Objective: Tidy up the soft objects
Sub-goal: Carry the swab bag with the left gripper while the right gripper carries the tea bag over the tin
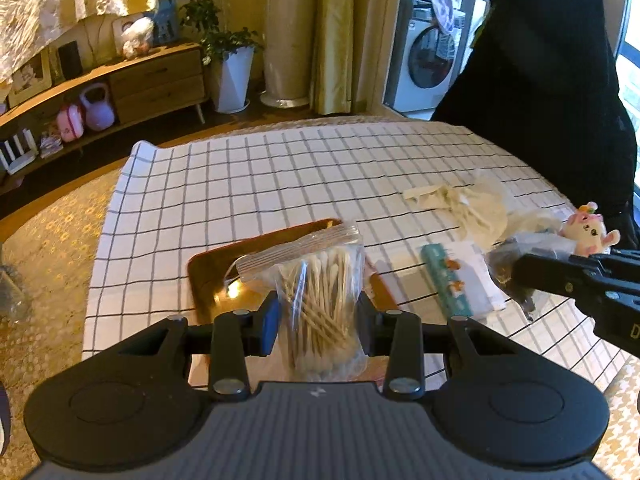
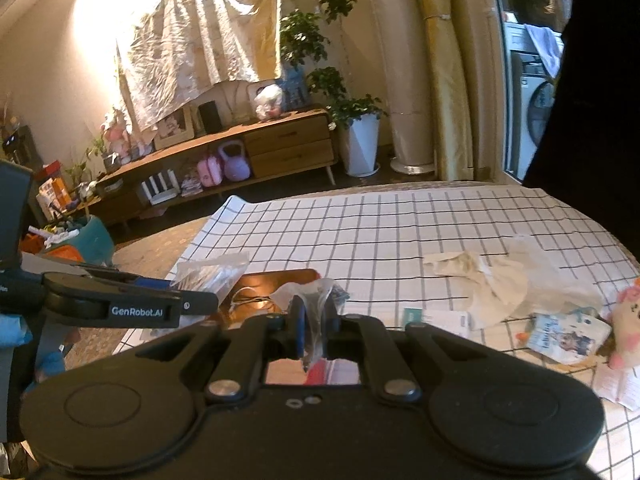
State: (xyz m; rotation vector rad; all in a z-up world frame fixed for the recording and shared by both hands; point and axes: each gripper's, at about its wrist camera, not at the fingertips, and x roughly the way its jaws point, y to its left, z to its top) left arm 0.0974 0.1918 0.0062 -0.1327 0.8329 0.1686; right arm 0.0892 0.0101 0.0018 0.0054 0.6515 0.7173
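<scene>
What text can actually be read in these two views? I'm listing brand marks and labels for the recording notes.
"GenRobot.AI": white lettering on the side of the left gripper, seen from the right wrist view.
"D": one cut-off letter on the right gripper, at the left wrist view's edge.
Teal-edged packet: print too blurred to read.
Blue picture packet: lettering too small and blurred.
Paper leaflet: unreadable.

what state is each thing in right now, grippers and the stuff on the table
left gripper: shut on the swab bag
swab bag: sealed, upright, held above the tray
right gripper: shut on clear plastic
clear plastic: crumpled, pinched
tray: flat on the cloth
gloves: limp, lying loose
plush toy: lying on the cloth
</scene>
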